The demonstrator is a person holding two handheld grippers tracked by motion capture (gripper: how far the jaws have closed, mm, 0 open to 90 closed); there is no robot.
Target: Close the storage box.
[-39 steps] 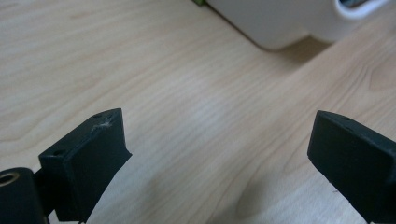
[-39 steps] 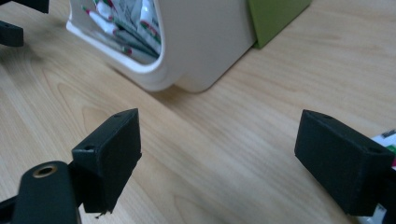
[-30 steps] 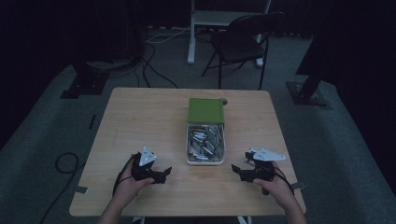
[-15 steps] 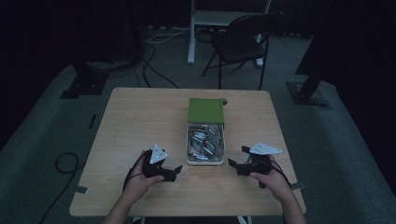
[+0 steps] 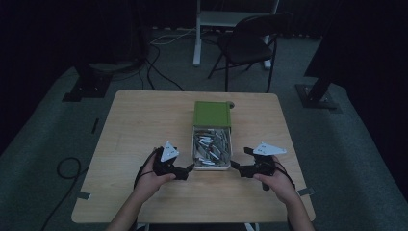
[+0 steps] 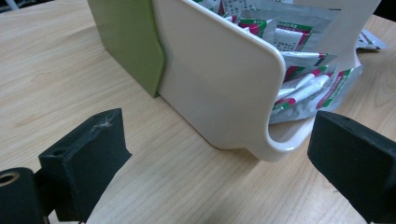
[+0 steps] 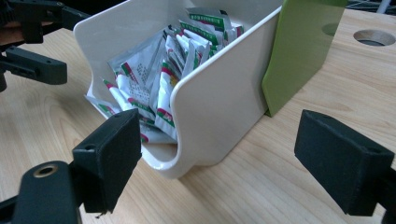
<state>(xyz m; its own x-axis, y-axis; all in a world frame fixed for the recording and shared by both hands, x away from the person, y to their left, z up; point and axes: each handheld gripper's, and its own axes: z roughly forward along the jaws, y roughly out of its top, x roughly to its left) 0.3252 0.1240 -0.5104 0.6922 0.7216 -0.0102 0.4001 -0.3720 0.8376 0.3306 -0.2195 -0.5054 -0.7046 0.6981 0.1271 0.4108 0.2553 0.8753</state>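
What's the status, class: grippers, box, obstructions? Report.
Left gripper open, right gripper open, flanking the near end of the white box. Sachets inside, untouched. Nothing between jaws and box.

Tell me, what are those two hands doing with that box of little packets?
A person at a wooden table holds a gripper in each hand. The left gripper and the right gripper point at the near corners of a white box from either side. Both are open, and neither touches it. The box is full of small foil packets and has a green part at its far end.
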